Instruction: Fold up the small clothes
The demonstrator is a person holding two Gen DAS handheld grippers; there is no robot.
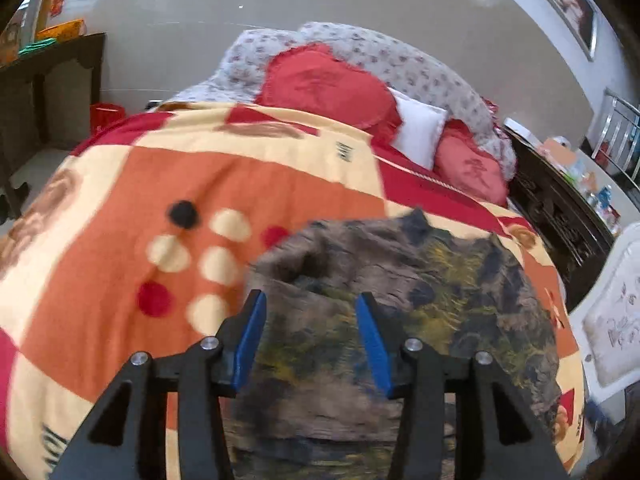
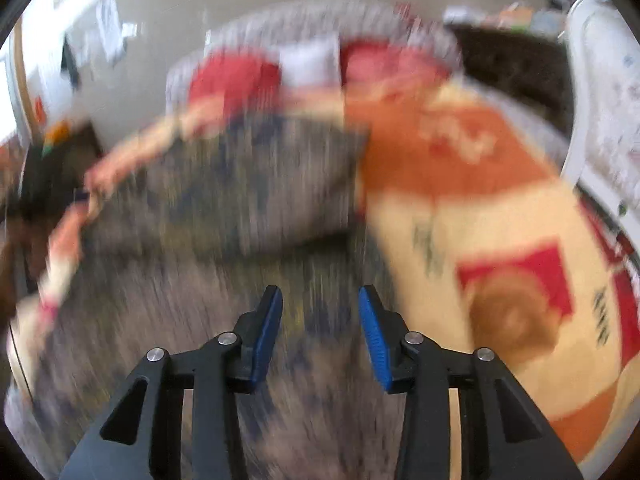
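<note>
Below, mottled brown-grey garment (image 1: pixel 400 300) is spread on orange-and-cream blanket (image 1: pixel 120 208) of bed, red pillows (image 1: pixel 324 84) seen beyond. Left tool (image 1: pixel 310 300) is held released above cloth, nothing gripped. Right tool (image 2: pixel 320 296) likewise unclenched over garment (image 2: pixel 248 200); view heavily blurred.

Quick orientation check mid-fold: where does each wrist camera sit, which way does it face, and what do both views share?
Left wrist: on the left gripper, angled down at the mottled brown-green garment on the orange-and-cream patterned blanket; jaws apart, empty.
Right wrist: on the right gripper, angled down at the garment, heavily blurred; jaws apart, empty.
Shared: garment, blanket, red pillows at the bed's far end.
</note>
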